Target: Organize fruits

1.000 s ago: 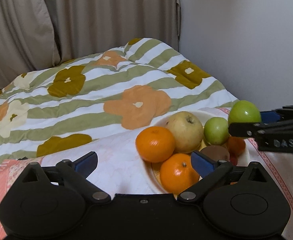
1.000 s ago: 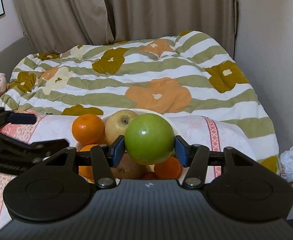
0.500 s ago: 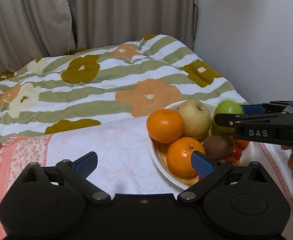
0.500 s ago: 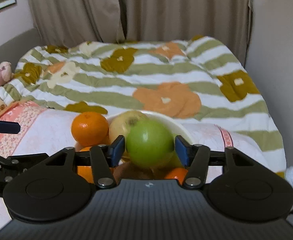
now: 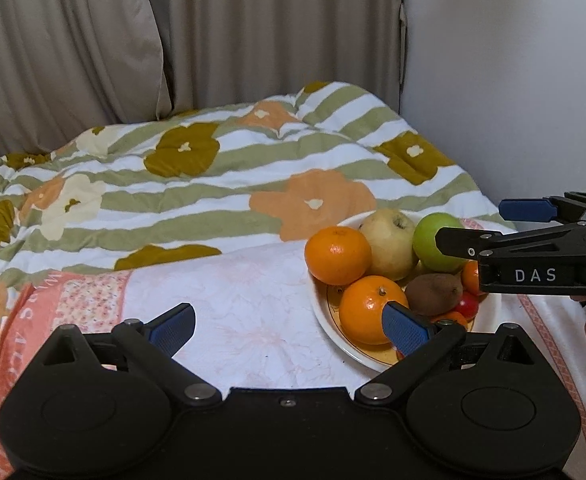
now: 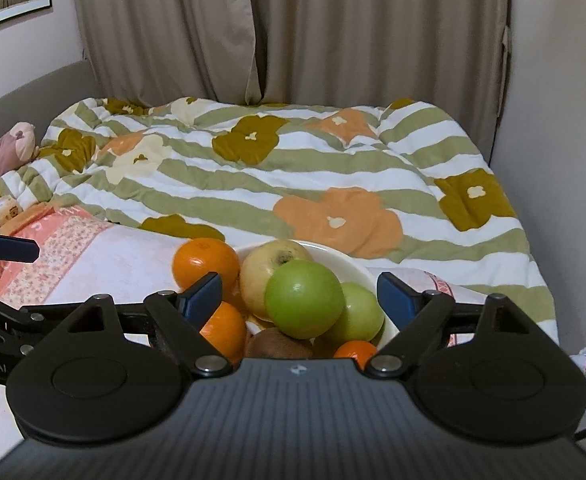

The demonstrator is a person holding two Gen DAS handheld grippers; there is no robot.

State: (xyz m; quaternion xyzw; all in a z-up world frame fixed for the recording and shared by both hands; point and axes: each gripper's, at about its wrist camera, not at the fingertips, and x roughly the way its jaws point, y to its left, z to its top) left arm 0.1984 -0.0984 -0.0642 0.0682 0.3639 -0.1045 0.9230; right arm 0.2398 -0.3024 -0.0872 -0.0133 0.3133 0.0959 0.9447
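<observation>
On the bed's flowered quilt [image 6: 333, 184] the plate [image 6: 333, 258] is filling up. The right gripper [image 6: 299, 292] has just been opening – its jaws are standing wide, touching nothing, and the green apple [image 6: 303, 300], gripped a second ago, is resting on the pile. The left gripper [image 5: 289, 326] is hovering open and empty – one more fruit is sorted.

Bed [image 6: 473, 248] with striped floral quilt [image 6: 293, 176]; pink-white cloth [image 5: 245, 304] on it, plate [image 5: 325, 322] on the cloth, maybe a plush toy [image 6: 1, 152] far left.

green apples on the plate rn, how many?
2. One green apple sits atop the pile between the right gripper's open fingers; a second green apple is tucked behind it to the right, against the plate rim. More may be hidden underneath.
</observation>
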